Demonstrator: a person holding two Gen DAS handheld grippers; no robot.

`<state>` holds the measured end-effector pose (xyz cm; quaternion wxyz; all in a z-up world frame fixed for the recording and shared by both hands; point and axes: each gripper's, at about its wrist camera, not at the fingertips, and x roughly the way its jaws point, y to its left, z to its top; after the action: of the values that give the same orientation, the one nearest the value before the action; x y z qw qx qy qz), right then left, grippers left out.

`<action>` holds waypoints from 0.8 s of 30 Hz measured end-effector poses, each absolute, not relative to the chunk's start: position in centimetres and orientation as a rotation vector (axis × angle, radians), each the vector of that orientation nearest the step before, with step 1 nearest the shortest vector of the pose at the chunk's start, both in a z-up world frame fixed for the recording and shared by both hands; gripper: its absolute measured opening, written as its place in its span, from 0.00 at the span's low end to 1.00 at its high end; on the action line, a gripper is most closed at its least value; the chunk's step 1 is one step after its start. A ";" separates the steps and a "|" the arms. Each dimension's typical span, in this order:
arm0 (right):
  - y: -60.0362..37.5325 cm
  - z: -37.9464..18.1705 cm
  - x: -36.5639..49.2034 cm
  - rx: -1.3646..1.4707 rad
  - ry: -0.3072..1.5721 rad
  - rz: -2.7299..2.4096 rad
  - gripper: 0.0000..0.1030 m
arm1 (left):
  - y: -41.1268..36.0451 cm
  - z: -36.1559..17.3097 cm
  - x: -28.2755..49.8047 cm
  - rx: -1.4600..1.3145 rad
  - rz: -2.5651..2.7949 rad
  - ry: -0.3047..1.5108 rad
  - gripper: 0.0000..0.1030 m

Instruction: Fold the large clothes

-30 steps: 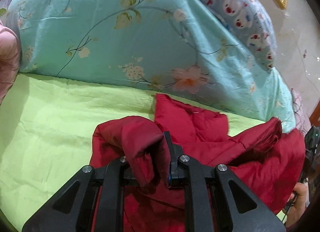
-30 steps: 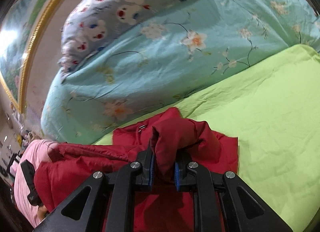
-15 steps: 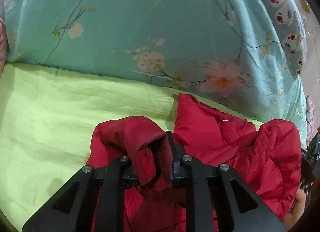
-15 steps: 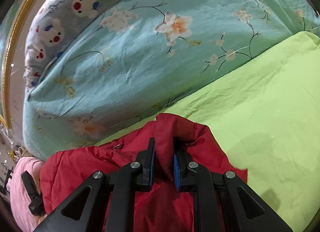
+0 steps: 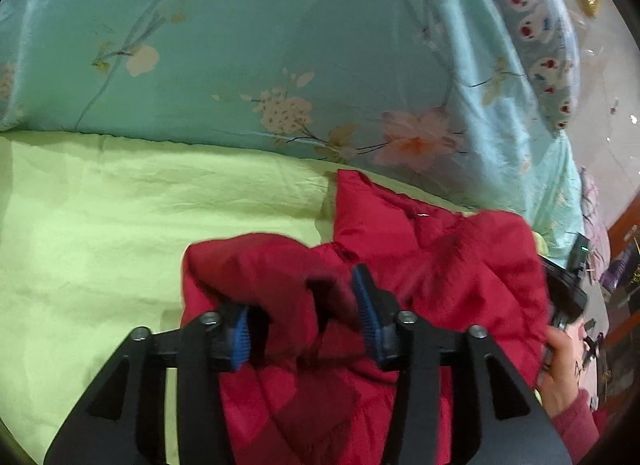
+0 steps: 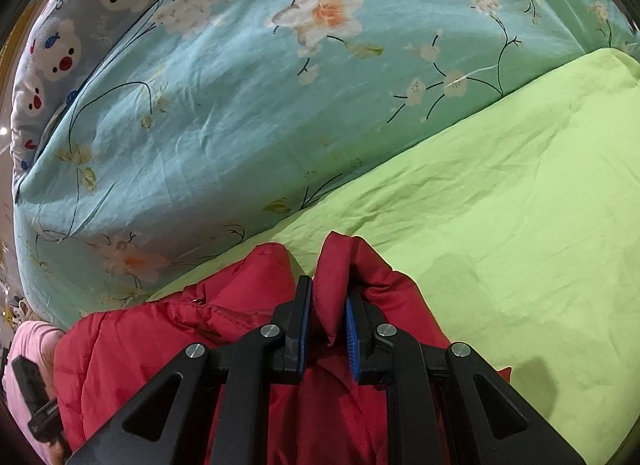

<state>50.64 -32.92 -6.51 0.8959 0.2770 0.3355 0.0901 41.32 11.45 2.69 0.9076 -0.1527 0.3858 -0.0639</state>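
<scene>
A red padded jacket lies bunched on a lime-green bed sheet. My left gripper has its jaws spread wide, with a fold of the jacket lying loose between the blue pads. In the right wrist view my right gripper is shut on an upright fold of the jacket, close to the sheet. The other hand and gripper show at the right edge of the left wrist view.
A large turquoise floral quilt is heaped along the far side of the sheet. A grey pillow with a bear print lies on top of it. Pink fabric shows at the lower left of the right wrist view.
My left gripper has opened and released the jacket fold it was clamping. Both grippers have moved forward toward the quilt and lower toward the sheet. The right gripper keeps its hold.
</scene>
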 end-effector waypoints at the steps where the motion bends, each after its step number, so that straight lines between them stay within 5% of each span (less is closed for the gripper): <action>1: -33.0 -6.6 50.8 0.575 0.695 0.183 0.15 | 11.3 3.2 40.0 -0.300 -0.131 0.772 0.53; 3: -33.0 -6.7 50.8 0.566 0.692 0.170 0.17 | 11.0 3.9 38.1 -0.283 -0.124 0.736 0.67; 8: -32.7 -5.8 50.7 0.527 0.672 0.134 0.32 | 8.6 4.2 34.2 -0.302 -0.222 0.709 0.68; 10: -32.8 -5.0 50.2 0.510 0.653 0.135 0.45 | 6.5 3.8 33.2 -0.299 -0.280 0.711 0.68; 24: -31.1 -1.4 40.5 0.390 0.603 0.331 0.47 | -1.3 1.1 31.7 -0.250 -0.404 0.741 0.68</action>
<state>40.55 -31.09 -1.36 0.9228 0.1900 0.2938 0.1611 31.70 -1.27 1.05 0.9046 -0.1212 0.3587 -0.1957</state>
